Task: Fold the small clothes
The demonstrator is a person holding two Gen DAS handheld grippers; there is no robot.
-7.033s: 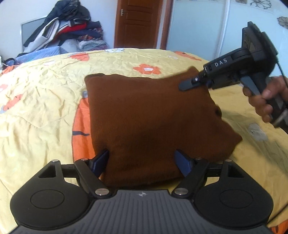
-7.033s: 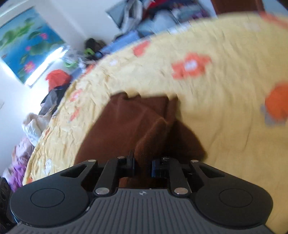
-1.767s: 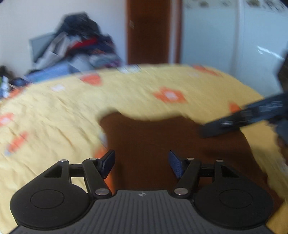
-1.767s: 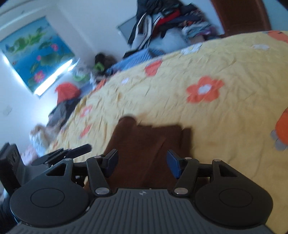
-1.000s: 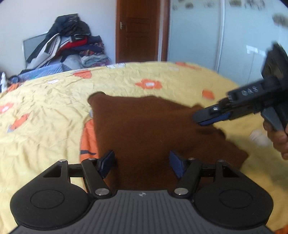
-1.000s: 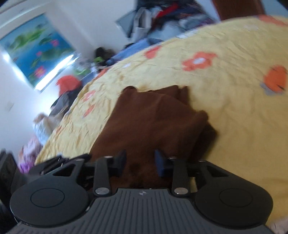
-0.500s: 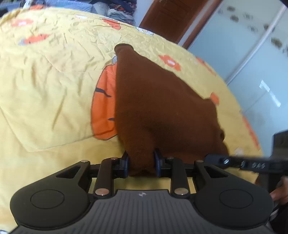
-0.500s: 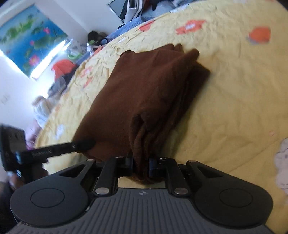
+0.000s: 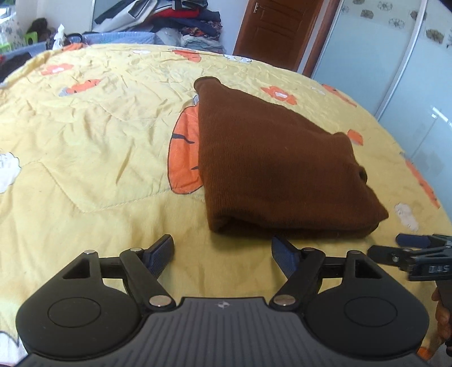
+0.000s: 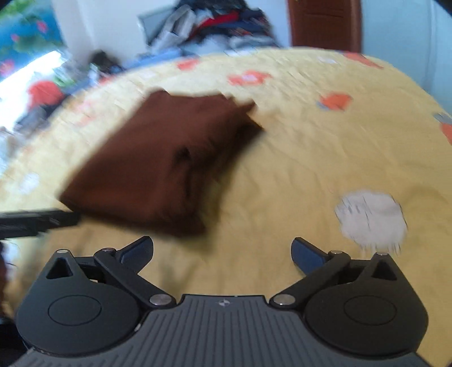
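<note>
Yellow flowered bedspread carries my folded brown garment — just ahead of my left gripper and right gripper, both spread wide, holding nothing.

- A bed fills the room's middle, covered in a yellow quilt with orange flowers.
- Behind it, a heap of clothes is piled against a white wall.
- A brown wooden door stands beside pale sliding wardrobe panels.
- Bright daylight comes in at the left of the right wrist view.
</note>
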